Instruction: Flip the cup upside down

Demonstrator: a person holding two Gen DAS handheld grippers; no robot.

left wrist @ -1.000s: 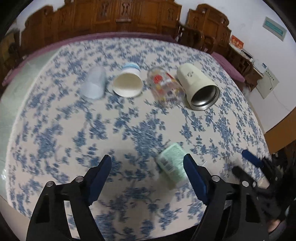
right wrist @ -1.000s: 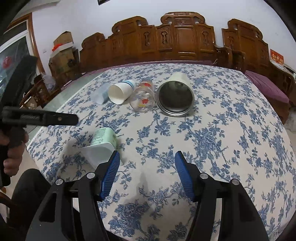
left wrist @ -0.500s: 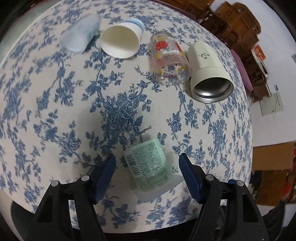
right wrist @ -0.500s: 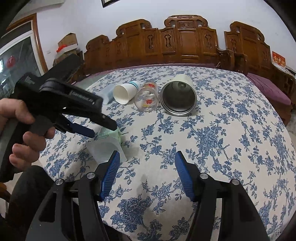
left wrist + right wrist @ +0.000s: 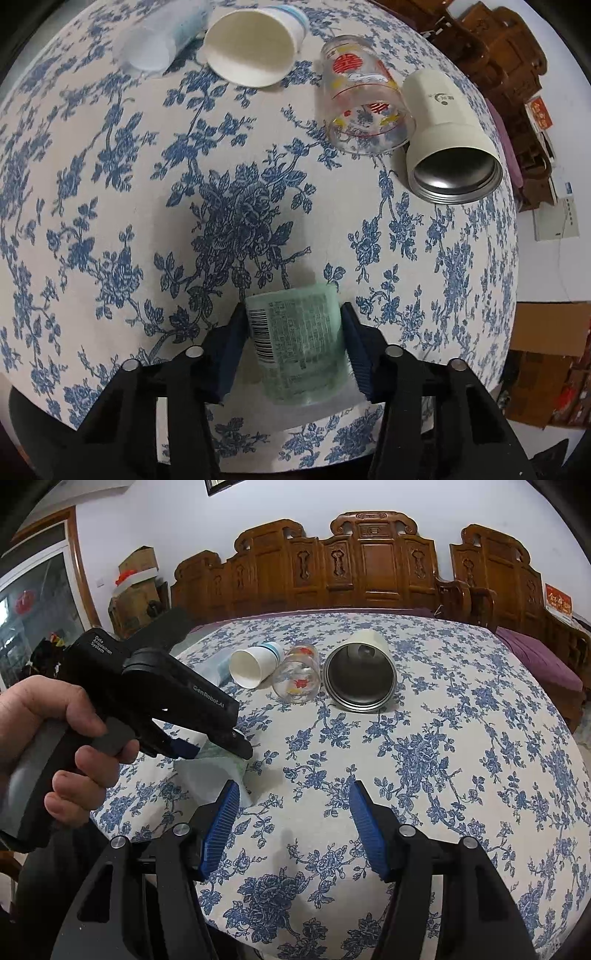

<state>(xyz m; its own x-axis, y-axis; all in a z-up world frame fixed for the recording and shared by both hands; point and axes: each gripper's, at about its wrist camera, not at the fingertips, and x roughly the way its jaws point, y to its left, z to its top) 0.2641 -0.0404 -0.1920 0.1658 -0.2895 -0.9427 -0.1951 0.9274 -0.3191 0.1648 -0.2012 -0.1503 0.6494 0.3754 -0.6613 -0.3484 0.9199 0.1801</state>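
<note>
Left wrist view: the left gripper (image 5: 293,347) closes its blue fingers (image 5: 232,350) against both sides of the pale green labelled plastic cup (image 5: 299,343), lying sideways at the near edge of the floral-clothed desk (image 5: 110,206); squeezing gently should avoid crushing it. Right wrist view: the right gripper (image 5: 290,827) hangs wide open, empty. Five cups, two grippers.

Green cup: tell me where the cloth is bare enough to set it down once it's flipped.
The green cup sits between the left gripper's pads. Bare cloth lies ahead, between it and the far row, and broadly beside the open right gripper. Crowded: the paper cup, glass and steel-lined cup lie packed together.
</note>
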